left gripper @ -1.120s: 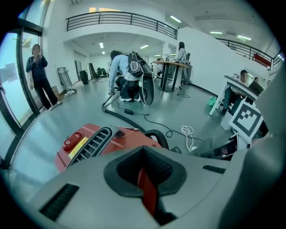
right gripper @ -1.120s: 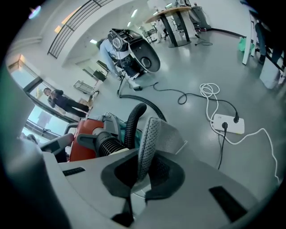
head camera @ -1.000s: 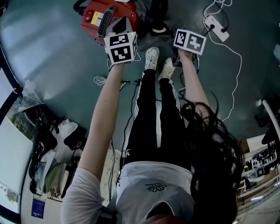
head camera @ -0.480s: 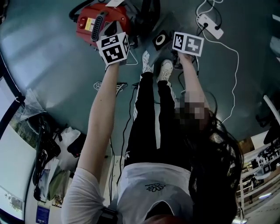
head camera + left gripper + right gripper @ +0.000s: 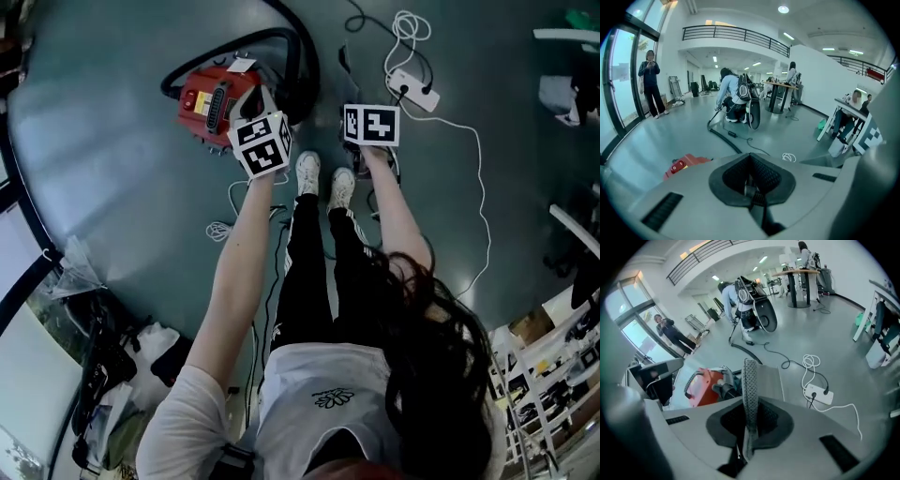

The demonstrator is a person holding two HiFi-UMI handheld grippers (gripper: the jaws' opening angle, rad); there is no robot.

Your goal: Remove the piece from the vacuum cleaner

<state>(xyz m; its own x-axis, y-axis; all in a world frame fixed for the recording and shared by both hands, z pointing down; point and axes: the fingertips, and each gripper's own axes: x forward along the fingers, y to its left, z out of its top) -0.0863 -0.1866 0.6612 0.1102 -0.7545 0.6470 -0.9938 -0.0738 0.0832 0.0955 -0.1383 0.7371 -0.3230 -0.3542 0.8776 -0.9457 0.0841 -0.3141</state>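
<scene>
- I can read no word, brand name or number anywhere in these views.
- The left marker cube point(image 5: 262, 143) and the right marker cube point(image 5: 371, 125) carry black-and-white square code patterns, with no letters or digits.
- The red vacuum cleaner point(image 5: 211, 103) has a yellow label point(image 5: 196, 99) on top; its print is too small for me to read.
- The white shirt point(image 5: 319, 375) shows a small flower-like emblem point(image 5: 330, 399), without lettering.
- In the left gripper view, a red sign point(image 5: 874, 72) hangs by the upper railing; it is too blurred to read.
</scene>
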